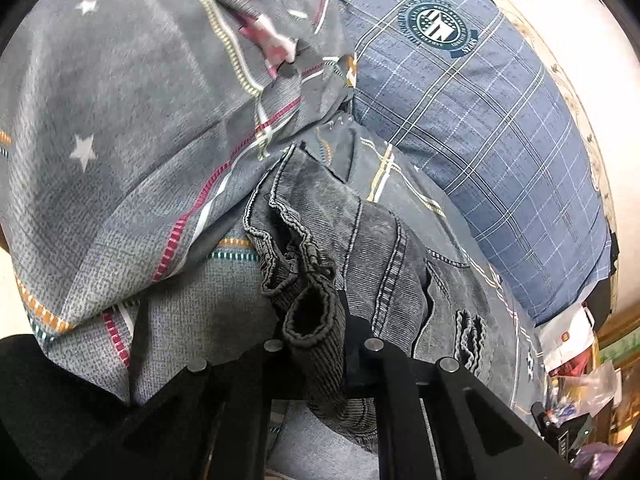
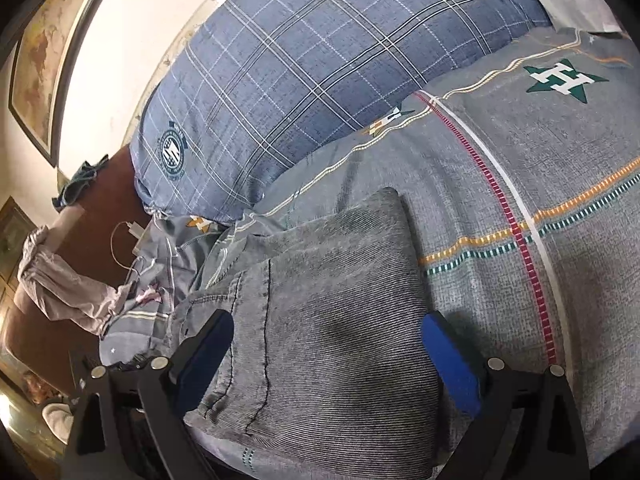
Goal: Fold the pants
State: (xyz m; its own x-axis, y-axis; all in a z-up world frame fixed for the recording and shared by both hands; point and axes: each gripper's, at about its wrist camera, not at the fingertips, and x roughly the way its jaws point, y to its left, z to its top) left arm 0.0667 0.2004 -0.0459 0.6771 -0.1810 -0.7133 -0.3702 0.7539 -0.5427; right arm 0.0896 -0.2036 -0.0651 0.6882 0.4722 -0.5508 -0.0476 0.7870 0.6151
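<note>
A blue plaid pillow (image 2: 320, 64) lies along the far side of the bed, against the pale wall (image 2: 132, 40), and a grey bedsheet (image 2: 560, 208) with coloured stripes and a green star covers the mattress. The grey pants (image 2: 328, 320) lie folded on this sheet, near the pillow but apart from it.

The right wrist view shows the right hand-held gripper (image 2: 328, 348) released, its blue pads (image 2: 452, 364) spread wide on either side of the folded cloth. To the left lie a white charger cable (image 2: 124, 240), a pale crumpled garment (image 2: 60, 284) on a brown surface, and a framed picture (image 2: 44, 68) on the wall.

The left wrist view shows what the other does not: the left hand-held gripper (image 1: 316, 340) clenched on a bunched hem of the pants (image 1: 320, 240), which drape between its black fingers. Here the bedsheet (image 1: 120, 120) rises in rumpled folds on the left, with a pink-and-white scrap of cloth (image 1: 272, 40) lying on it farther off. The same pillow (image 1: 460, 120) sits at right, and clutter in plastic bags (image 1: 580, 384) shows at the near right edge.
</note>
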